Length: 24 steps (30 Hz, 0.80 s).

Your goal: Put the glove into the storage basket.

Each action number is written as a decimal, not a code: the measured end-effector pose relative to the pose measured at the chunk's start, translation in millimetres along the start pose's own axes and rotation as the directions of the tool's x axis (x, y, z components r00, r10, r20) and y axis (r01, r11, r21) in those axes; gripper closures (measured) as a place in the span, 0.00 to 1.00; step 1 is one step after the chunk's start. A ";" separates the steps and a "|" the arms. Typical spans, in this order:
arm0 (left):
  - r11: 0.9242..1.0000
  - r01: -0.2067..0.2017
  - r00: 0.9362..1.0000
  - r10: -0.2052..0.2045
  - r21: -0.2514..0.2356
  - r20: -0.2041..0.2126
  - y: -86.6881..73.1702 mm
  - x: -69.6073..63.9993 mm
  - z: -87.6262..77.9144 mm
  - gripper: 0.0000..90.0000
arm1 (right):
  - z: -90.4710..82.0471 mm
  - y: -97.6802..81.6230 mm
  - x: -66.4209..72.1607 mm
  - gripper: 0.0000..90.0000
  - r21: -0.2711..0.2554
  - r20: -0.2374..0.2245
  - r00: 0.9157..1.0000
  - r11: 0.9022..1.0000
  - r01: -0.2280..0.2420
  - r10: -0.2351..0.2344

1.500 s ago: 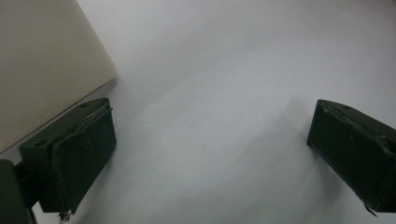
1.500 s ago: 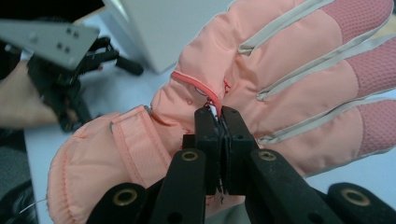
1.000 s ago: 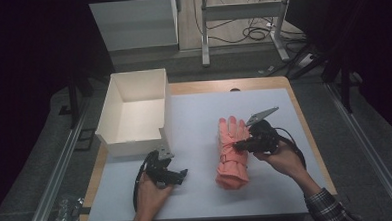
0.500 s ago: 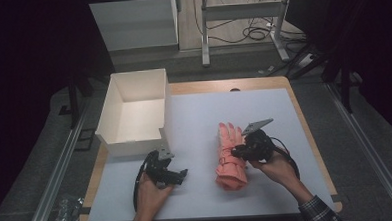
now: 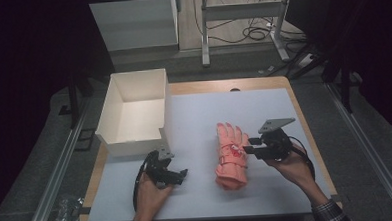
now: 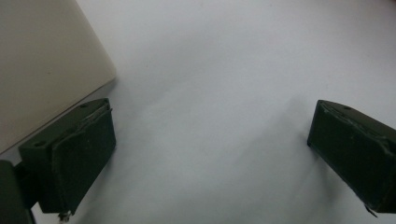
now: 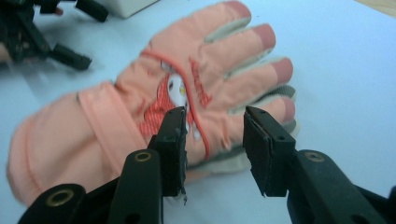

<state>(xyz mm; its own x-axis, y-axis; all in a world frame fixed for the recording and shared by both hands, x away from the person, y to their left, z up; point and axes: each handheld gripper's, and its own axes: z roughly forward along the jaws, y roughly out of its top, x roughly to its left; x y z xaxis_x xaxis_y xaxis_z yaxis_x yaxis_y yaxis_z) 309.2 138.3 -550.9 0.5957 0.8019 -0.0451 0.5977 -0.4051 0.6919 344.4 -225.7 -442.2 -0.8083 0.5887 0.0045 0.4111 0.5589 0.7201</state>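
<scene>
A pink winter glove (image 5: 230, 153) with a strap and a cartoon patch lies flat on the white table mat, fingers pointing away from me; in the right gripper view the glove (image 7: 140, 107) seems to lie on a second one. My right gripper (image 5: 247, 146) sits at the glove's right edge and points left at it. Its jaws have just been opening, and the right gripper (image 7: 212, 126) is open with the glove's edge showing in the gap, untouched by the pads. My left gripper (image 5: 178, 170) rests on the mat near the box, and the left gripper (image 6: 210, 154) is open and holds nothing.
An open white cardboard box (image 5: 134, 143) stands at the back left of the mat, and its wall (image 6: 42, 60) is close beside the left jaw. The left gripper (image 7: 42, 42) shows beyond the glove's cuff. Wooden table edges frame the mat.
The right gripper first slid nearer along the glove, then drew a little to the right, and its jaws opened. The glove and the left gripper stayed put.
</scene>
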 end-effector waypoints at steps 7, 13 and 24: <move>1.000 -0.003 1.000 0.003 0.002 0.000 0.0 0.2 -0.2 0.01 | 3.1 -33.8 1.2 0.83 -0.009 -0.006 1.000 1.000 0.030 -0.030; 1.000 -0.004 1.000 0.004 0.002 -0.001 -0.1 0.1 -0.2 0.01 | 10.4 -67.5 12.1 0.96 -0.004 -0.068 0.997 1.000 -0.021 0.021; 1.000 -0.004 1.000 0.004 0.001 -0.003 -0.1 -0.1 -0.3 0.01 | 31.3 -83.9 30.9 0.96 -0.002 -0.140 0.990 1.000 -0.030 0.030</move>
<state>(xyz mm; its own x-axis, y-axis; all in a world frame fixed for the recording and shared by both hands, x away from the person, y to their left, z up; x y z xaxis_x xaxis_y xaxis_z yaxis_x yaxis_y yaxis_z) 308.9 138.3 -550.8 0.5969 0.8013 -0.0402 0.5957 -0.4091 0.6913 298.1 -236.2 -524.2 -0.8469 0.5174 0.1229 0.4345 0.5398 0.7210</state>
